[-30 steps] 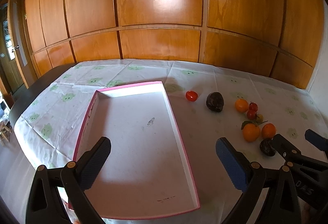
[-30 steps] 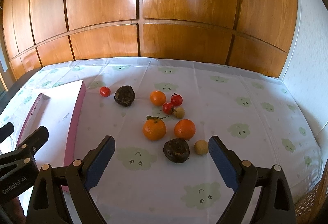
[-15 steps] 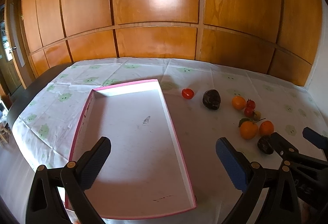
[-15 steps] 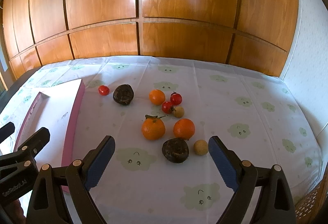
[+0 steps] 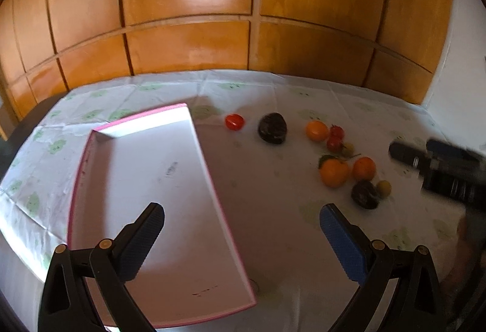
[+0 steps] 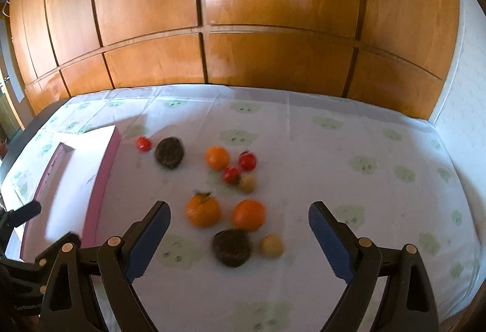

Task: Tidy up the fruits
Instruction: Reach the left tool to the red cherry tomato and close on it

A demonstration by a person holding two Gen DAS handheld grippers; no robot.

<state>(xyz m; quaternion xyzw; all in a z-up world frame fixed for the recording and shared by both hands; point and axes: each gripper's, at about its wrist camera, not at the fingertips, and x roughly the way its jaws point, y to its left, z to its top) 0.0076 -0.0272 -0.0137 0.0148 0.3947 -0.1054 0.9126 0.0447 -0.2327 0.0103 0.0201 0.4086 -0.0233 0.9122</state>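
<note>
The biggest thing is my pink box (image 5: 91, 177), lying open on the left side of the bench (image 6: 349, 180), and nothing is in it yet. It looks like light card, so I think it could slide if I bump its wall. My left claw (image 5: 243, 241) hangs over its near corner with both pads wide apart and nothing between them. My right claw (image 6: 240, 237) is wide open too and holds nothing; it hangs just over the fruit pile. All the fruit sits on the cloth to the right of the box. Next in size are two dark lumpy fruits: one (image 6: 169, 152) is near the box and the other (image 6: 232, 247) is right in front of my right claw. I guess they are the heaviest, with rough skin that will not slip, so I would grab one across its middle. Then come three oranges (image 6: 203, 210) (image 6: 249, 214) (image 6: 217, 158). They look round and firm, so they may roll; I would pinch each at its widest part. The red tomatoes (image 6: 143, 143) (image 6: 247, 161) (image 6: 231, 174) are small, shiny and soft, so I would squeeze them only a little. Smallest are two pale yellow balls (image 6: 272, 245) (image 6: 247, 183). They look light and easy to flick away, so I would close slowly on them.
</note>
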